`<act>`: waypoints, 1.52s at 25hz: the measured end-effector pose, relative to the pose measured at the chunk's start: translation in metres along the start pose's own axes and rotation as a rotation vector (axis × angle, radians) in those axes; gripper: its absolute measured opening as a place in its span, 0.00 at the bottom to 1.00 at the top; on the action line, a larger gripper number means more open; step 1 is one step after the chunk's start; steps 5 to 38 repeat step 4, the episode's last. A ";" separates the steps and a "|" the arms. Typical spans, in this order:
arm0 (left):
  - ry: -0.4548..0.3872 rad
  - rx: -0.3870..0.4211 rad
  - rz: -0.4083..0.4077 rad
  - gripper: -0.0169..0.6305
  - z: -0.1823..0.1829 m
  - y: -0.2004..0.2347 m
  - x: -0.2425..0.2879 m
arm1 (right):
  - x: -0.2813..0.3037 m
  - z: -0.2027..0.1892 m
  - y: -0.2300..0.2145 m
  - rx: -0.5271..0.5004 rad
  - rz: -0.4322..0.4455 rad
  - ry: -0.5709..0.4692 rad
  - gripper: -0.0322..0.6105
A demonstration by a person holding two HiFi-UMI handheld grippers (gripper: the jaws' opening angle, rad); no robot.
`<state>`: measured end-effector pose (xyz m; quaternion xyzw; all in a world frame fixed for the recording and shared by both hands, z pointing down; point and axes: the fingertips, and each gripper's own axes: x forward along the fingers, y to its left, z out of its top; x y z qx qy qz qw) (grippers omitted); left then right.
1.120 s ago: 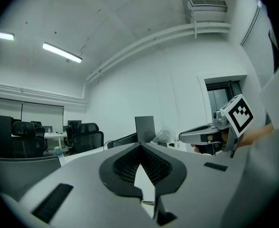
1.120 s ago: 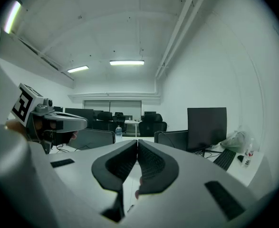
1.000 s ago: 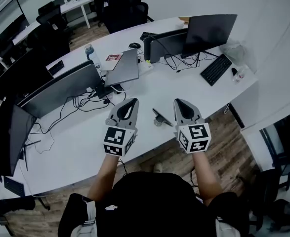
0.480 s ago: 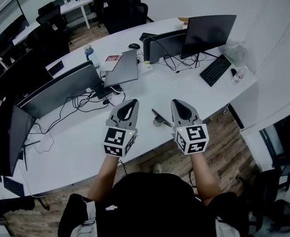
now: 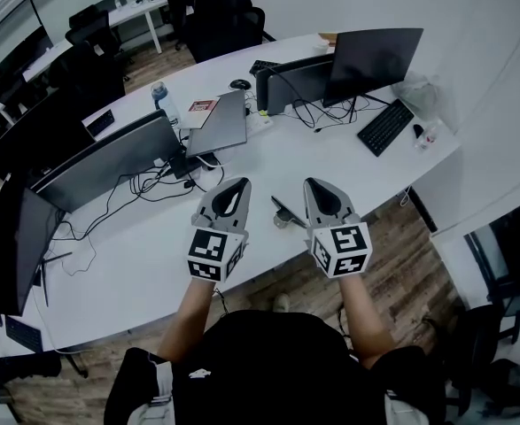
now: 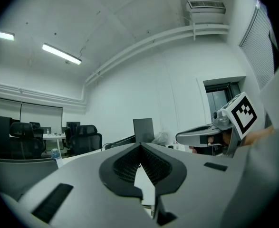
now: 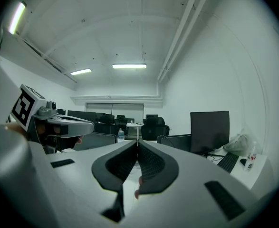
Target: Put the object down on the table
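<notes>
A small dark object on a round grey base (image 5: 283,212) rests on the white table (image 5: 135,255), near its front edge. In the head view it lies between my two grippers and touches neither. My left gripper (image 5: 238,183) hovers just left of it, jaws pressed together with nothing in them. My right gripper (image 5: 314,184) hovers just right of it, also shut and empty. In the left gripper view the closed jaws (image 6: 140,145) point across the room and the right gripper (image 6: 203,136) shows alongside. In the right gripper view the shut jaws (image 7: 137,142) meet, with the left gripper (image 7: 65,122) beside them.
Behind the grippers lie tangled cables (image 5: 158,182), a wide monitor (image 5: 100,162), a closed laptop (image 5: 220,122) and a water bottle (image 5: 162,96). A second monitor (image 5: 372,56) and a keyboard (image 5: 385,125) stand at the right. Wooden floor (image 5: 401,264) lies beyond the table's edge.
My right gripper has drifted slightly left, toward the dark object. The left gripper and the object have stayed put.
</notes>
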<state>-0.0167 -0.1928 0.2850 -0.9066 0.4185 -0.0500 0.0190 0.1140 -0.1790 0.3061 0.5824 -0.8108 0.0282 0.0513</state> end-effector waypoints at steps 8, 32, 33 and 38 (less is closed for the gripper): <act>-0.007 -0.004 -0.001 0.05 0.007 -0.003 0.001 | -0.002 0.001 -0.001 0.006 0.001 -0.001 0.09; -0.007 -0.004 -0.001 0.05 0.007 -0.003 0.001 | -0.002 0.001 -0.001 0.006 0.001 -0.001 0.09; -0.007 -0.004 -0.001 0.05 0.007 -0.003 0.001 | -0.002 0.001 -0.001 0.006 0.001 -0.001 0.09; -0.007 -0.004 -0.001 0.05 0.007 -0.003 0.001 | -0.002 0.001 -0.001 0.006 0.001 -0.001 0.09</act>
